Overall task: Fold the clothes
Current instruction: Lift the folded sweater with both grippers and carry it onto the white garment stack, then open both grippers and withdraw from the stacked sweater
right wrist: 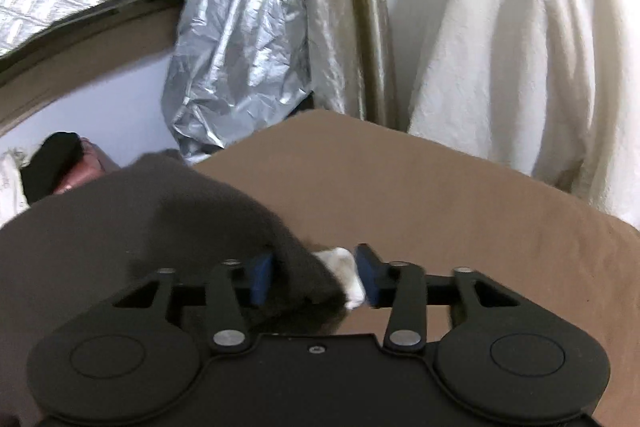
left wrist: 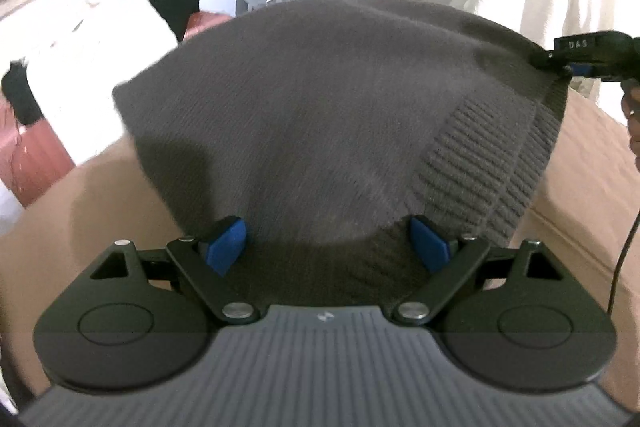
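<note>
We see a tan sheet (right wrist: 440, 187) under the grey knit sweater (left wrist: 320, 115), silver foil (right wrist: 240, 47) and cream drapes (right wrist: 520, 47) behind | sweater's far left edge blurred | "DAS" on right gripper (right wrist: 314, 277) | left gripper (left wrist: 326, 247) spread over sweater; right gripper apart around its corner and white tag (right wrist: 344, 269)

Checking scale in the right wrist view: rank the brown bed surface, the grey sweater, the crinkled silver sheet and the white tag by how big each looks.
1. brown bed surface
2. grey sweater, nearer the camera, so unsure against the first
3. crinkled silver sheet
4. white tag
</note>
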`<state>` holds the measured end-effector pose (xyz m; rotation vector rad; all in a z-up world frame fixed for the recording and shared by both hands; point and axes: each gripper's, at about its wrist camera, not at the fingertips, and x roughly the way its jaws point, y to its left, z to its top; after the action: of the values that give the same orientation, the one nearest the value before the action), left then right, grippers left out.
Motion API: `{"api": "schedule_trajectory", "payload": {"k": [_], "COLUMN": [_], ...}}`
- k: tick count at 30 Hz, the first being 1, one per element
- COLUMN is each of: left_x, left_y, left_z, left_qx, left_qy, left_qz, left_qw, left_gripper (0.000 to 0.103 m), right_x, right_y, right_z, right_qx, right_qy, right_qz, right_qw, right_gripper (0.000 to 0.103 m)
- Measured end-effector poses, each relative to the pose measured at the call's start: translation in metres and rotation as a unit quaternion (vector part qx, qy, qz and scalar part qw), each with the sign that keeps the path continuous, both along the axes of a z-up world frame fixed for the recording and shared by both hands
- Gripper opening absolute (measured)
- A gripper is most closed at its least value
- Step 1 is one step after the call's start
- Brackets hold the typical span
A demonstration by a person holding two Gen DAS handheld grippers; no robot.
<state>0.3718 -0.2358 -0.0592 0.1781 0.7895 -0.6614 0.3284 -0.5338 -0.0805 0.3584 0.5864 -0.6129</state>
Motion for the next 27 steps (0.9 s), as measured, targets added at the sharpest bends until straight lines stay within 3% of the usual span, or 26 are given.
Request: {"api": "schedule_trajectory", "payload": {"k": [3, 5, 8, 10, 14, 17, 20, 22, 27], "left_x": [-0.009, -0.028, -0.058, -0.079, -0.112, -0.152, -0.204, -0.231, -0.273], "left_y": [0.008, 0.012, 0.016, 0.021, 0.017, 0.013, 0.02, 0.024, 0.022], "left_z": [0.002, 0.018, 0.046, 0.067, 0.092, 0.109, 0.13, 0.135, 0.132], "left_qx": [-0.017, -0.018, -0.016, -0.035, -0.034, -0.015, -0.012, -0.009, 0.005], "left_qy": [-0.012, -0.013, -0.01, -0.027, -0.043, -0.06, -0.106, -0.101, -0.075], "left_qz": [0.012, 0.024, 0.042, 0.054, 0.076, 0.055, 0.001, -0.006, 0.03], "left_qw": [0.9997, 0.9995, 0.9989, 0.9976, 0.9956, 0.9965, 0.9943, 0.9948, 0.9967], "left_gripper": [0.09, 0.09, 0.089, 0.094, 0.098, 0.099, 0.1, 0.103, 0.103], "right_x": [-0.012, -0.038, -0.069, -0.085, -0.127, -0.158, -0.185, -0.208, -0.264], "right_y": [-0.014, -0.006, 0.002, 0.02, 0.06, 0.082, 0.094, 0.108, 0.135], "right_z": [-0.007, -0.007, -0.007, 0.002, 0.036, 0.06, 0.07, 0.073, 0.082], "right_qx": [0.005, -0.024, -0.023, -0.021, -0.028, -0.017, 0.094, 0.115, 0.103], "right_qy": [-0.025, -0.031, 0.002, 0.033, 0.003, -0.002, 0.021, 0.016, -0.004], "right_qz": [0.011, 0.029, 0.062, 0.082, 0.117, 0.118, 0.121, 0.135, 0.102], "right_qw": [1.0, 0.999, 0.998, 0.996, 0.993, 0.993, 0.988, 0.984, 0.989], "right_gripper": [0.066, 0.069, 0.07, 0.07, 0.07, 0.07, 0.071, 0.071, 0.071]}}
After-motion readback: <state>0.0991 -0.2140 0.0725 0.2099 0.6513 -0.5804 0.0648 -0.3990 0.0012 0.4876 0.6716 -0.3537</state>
